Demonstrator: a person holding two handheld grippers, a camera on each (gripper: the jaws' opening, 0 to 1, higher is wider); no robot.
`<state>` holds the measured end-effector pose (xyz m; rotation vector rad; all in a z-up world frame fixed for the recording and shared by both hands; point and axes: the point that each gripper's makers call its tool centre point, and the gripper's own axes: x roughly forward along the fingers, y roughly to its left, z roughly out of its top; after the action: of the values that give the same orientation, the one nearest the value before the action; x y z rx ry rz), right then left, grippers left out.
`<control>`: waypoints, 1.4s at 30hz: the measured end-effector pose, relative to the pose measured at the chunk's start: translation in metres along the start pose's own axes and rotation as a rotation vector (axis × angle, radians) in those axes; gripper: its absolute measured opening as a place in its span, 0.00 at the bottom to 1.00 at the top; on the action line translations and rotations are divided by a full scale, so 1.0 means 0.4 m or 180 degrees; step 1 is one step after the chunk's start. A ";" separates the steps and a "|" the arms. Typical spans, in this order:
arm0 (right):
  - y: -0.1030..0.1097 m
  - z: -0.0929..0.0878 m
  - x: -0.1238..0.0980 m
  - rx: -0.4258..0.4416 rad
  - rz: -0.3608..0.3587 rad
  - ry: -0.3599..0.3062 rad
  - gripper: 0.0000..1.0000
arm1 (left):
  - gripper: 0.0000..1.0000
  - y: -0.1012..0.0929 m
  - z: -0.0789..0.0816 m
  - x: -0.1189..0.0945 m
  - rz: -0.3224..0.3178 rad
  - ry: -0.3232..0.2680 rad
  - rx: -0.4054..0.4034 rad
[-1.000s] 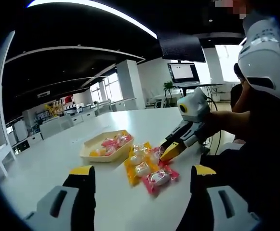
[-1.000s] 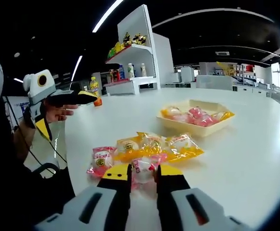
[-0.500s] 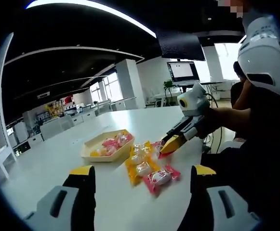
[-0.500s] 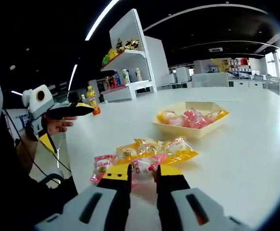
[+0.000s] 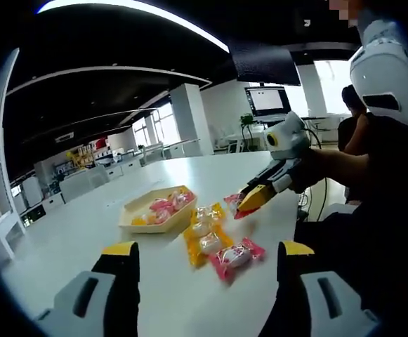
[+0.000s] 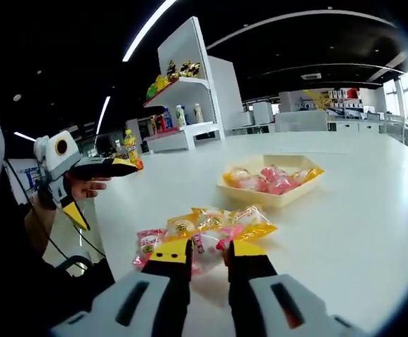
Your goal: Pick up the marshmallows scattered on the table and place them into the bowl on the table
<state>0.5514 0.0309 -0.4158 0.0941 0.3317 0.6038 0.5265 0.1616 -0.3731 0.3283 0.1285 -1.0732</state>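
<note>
Now pink marshmallow [image 6: 207,247] sits pinched between right fingers [image 6: 173,254].

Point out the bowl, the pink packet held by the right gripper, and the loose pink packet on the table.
bowl [image 5: 135,210], left gripper view, near rim.
held pink packet [image 6: 208,247], right gripper view, wrapper between the fingers.
loose pink packet [image 5: 233,257], left gripper view, wrapper centre.
</note>
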 end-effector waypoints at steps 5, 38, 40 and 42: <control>-0.010 0.010 -0.018 0.0005 -0.0055 -0.0052 0.18 | 0.80 -0.008 0.010 0.001 -0.0021 -0.0030 0.0037; -0.112 0.108 -0.169 0.0033 -0.0451 -0.0377 0.18 | 0.80 -0.006 0.013 -0.006 0.0014 0.0000 0.0072; -0.117 0.111 -0.176 0.0031 -0.0468 -0.0391 0.18 | 0.80 -0.007 0.013 -0.006 0.0015 0.0002 0.0079; -0.124 0.114 -0.183 0.0048 -0.0489 -0.0409 0.18 | 0.80 -0.009 0.015 -0.007 0.0010 -0.0002 0.0076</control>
<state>0.5369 -0.0511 -0.3616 0.1204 0.2167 0.4409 0.5218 0.1604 -0.3676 0.3496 0.1147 -1.0724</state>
